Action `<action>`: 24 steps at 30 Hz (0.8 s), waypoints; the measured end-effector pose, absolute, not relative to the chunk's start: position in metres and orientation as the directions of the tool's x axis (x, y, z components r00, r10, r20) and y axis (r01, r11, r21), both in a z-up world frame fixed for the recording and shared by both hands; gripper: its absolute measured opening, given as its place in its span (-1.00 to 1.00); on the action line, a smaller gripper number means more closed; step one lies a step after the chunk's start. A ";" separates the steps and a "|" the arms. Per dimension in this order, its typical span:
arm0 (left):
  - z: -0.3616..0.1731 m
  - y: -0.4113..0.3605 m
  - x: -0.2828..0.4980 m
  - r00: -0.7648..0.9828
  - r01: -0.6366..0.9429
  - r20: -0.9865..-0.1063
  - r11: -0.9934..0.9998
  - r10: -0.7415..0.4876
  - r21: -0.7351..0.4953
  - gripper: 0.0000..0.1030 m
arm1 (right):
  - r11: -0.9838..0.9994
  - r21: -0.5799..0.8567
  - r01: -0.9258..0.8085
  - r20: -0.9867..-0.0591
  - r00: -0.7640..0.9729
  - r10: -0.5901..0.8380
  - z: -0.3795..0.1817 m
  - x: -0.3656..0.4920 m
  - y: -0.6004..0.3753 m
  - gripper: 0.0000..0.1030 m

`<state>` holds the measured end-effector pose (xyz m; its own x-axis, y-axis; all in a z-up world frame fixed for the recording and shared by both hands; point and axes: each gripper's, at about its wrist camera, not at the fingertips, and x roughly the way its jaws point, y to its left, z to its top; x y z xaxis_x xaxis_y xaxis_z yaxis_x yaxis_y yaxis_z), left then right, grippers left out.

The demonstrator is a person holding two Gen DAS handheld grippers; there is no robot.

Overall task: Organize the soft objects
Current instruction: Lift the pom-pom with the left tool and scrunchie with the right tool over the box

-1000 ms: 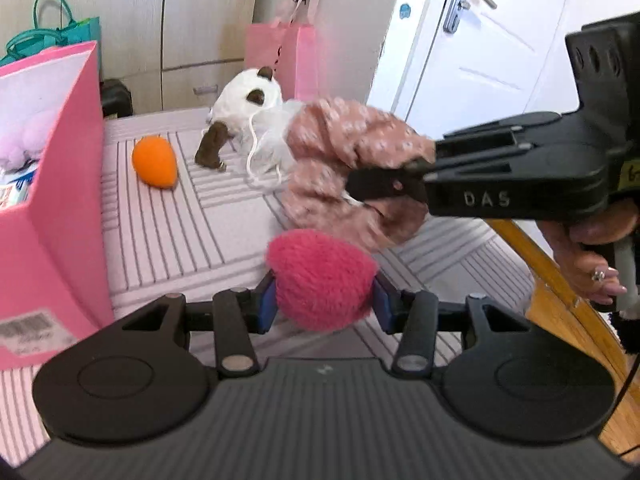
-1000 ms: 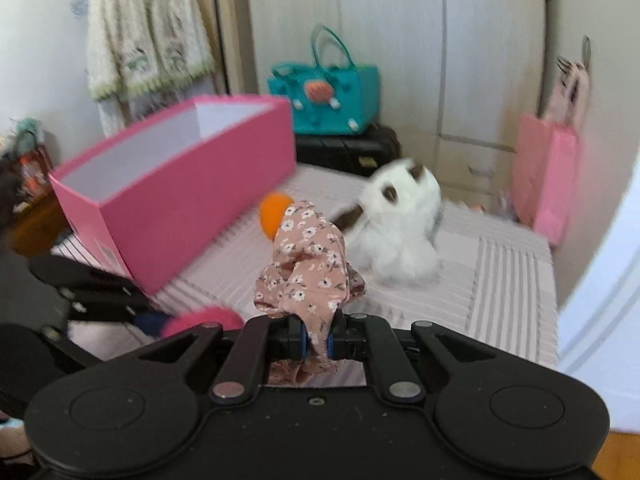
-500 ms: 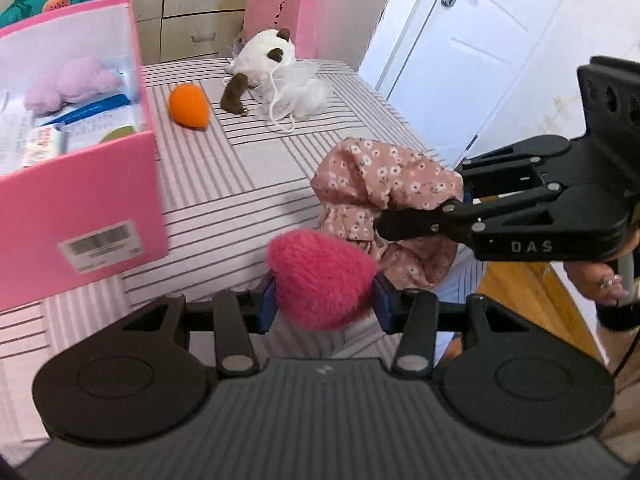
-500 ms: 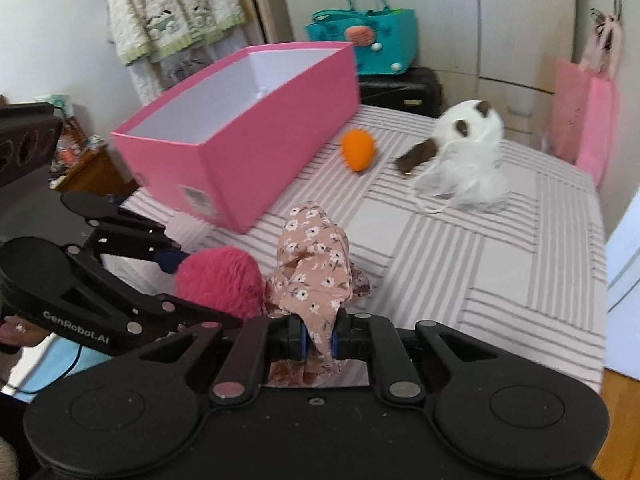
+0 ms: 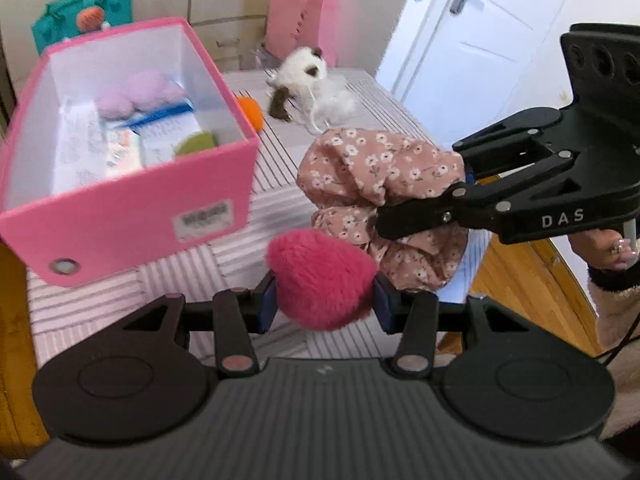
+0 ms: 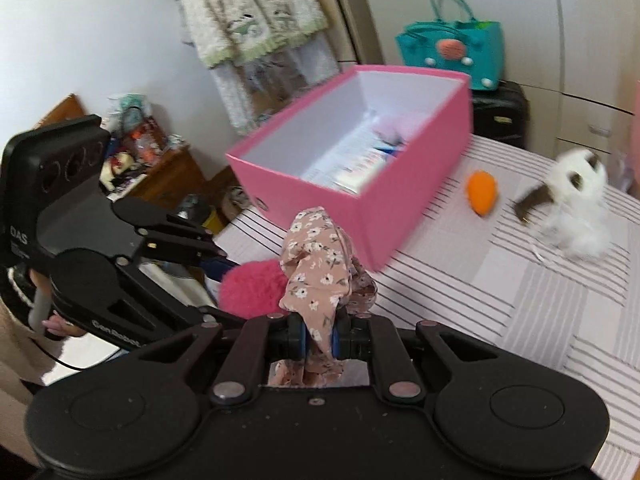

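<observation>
Two grippers, each holding one item: the left gripper (image 5: pixel 323 300) squeezes a fuzzy pink heart (image 5: pixel 320 280), the right gripper (image 6: pixel 319 332) pinches a crumpled floral scrunchie (image 6: pixel 320 268).

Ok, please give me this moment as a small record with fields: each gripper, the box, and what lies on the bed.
left gripper: shut on pink fluffy heart
right gripper: shut on floral scrunchie
pink box: open, already holds a lilac plush and packets
bed: orange plush and white plush toy lie loose beside the box
</observation>
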<state>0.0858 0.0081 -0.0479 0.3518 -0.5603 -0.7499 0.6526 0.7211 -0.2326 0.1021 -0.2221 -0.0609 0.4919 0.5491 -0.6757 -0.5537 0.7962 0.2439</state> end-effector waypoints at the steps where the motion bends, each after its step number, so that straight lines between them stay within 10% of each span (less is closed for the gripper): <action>1: -0.043 0.013 0.086 0.372 0.649 -0.738 0.726 -0.563 -0.227 -0.10 | 0.787 0.257 -0.561 -0.669 0.485 0.564 -0.057 0.104 -0.219 -0.68; 24: -0.023 0.076 0.180 0.666 0.484 -0.582 0.864 -0.467 -0.140 -0.09 | 0.767 0.242 -0.595 -0.545 0.570 0.615 -0.005 0.220 -0.161 -0.68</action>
<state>0.1798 0.0762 -0.0228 0.6655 -0.4671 -0.5821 0.4841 0.8638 -0.1397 0.2202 -0.1606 -0.0052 0.5703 0.6145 -0.5451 -0.5945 0.7667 0.2423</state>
